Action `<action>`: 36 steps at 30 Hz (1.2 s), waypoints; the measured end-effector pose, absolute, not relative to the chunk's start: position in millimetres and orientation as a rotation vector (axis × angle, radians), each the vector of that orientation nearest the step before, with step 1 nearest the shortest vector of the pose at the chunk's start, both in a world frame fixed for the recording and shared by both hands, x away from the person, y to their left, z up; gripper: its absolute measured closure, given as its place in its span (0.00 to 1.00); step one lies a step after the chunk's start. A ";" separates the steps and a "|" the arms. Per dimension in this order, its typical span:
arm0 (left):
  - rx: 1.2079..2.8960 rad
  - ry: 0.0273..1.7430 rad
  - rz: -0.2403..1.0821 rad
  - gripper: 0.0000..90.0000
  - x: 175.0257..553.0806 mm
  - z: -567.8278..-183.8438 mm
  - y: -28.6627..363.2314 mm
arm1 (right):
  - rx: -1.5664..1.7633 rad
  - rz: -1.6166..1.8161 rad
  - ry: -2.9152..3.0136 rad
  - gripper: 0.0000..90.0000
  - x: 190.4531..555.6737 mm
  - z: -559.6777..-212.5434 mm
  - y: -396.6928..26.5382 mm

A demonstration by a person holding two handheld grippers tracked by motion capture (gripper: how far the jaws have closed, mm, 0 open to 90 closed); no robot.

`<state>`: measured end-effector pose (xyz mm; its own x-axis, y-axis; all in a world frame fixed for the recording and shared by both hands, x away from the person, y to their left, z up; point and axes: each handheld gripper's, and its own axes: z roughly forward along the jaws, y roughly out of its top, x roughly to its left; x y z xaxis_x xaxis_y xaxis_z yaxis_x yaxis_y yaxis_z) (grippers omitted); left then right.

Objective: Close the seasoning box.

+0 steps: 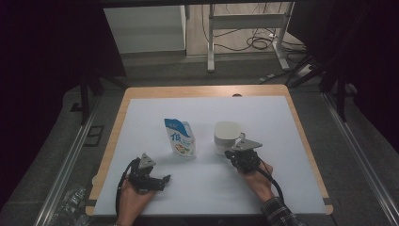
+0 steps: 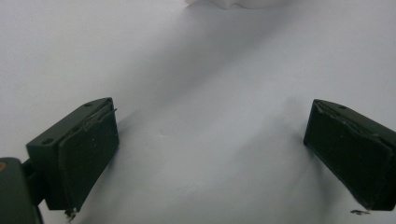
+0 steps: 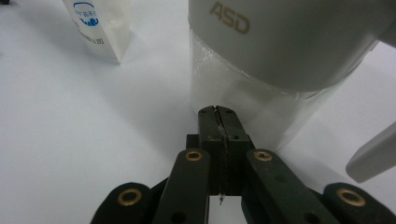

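A white jar (image 1: 226, 137) with a clear lower body and a cream lid marked ASD (image 3: 280, 37) stands on the white mat, with a handle at its right. My right gripper (image 1: 231, 154) is just in front of it; its jaws are shut together with nothing between them, tips (image 3: 218, 112) close to the jar's clear wall. A blue-and-white pouch (image 1: 180, 137) stands upright left of the jar and appears again as the pouch (image 3: 100, 28) in the right gripper view. My left gripper (image 1: 165, 179) rests low near the front left, jaws wide open over bare mat (image 2: 205, 140).
The white mat (image 1: 150, 117) covers a wooden table (image 1: 123, 106). Beyond the far edge are a metal frame's legs (image 1: 211, 42) and cables on the floor. A rail (image 1: 66, 165) runs along the table's left side.
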<state>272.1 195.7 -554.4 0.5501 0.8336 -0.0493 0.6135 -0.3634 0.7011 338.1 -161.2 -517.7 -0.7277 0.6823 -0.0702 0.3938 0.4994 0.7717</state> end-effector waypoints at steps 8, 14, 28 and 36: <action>2.103 1.160 0.415 0.04 272.1 -554.4 195.6 | 0.892 1.077 2.377 0.99 340.8 -518.1 -157.8; 2.104 1.160 0.414 0.04 272.1 -554.4 195.7 | 0.889 1.069 2.375 0.99 341.6 -518.0 -158.1; 2.104 1.160 0.414 0.04 272.1 -554.4 195.7 | 0.908 1.051 2.374 0.99 343.9 -519.9 -160.3; 2.103 1.160 0.414 0.04 272.1 -554.4 195.7 | 0.897 1.047 2.382 0.84 340.2 -518.6 -159.2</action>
<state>272.1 195.7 -554.4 0.5503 0.8335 -0.0498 0.6136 -0.3631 0.7012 340.2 -159.2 -518.6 -0.7208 0.6873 -0.0895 0.3987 0.5168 0.7576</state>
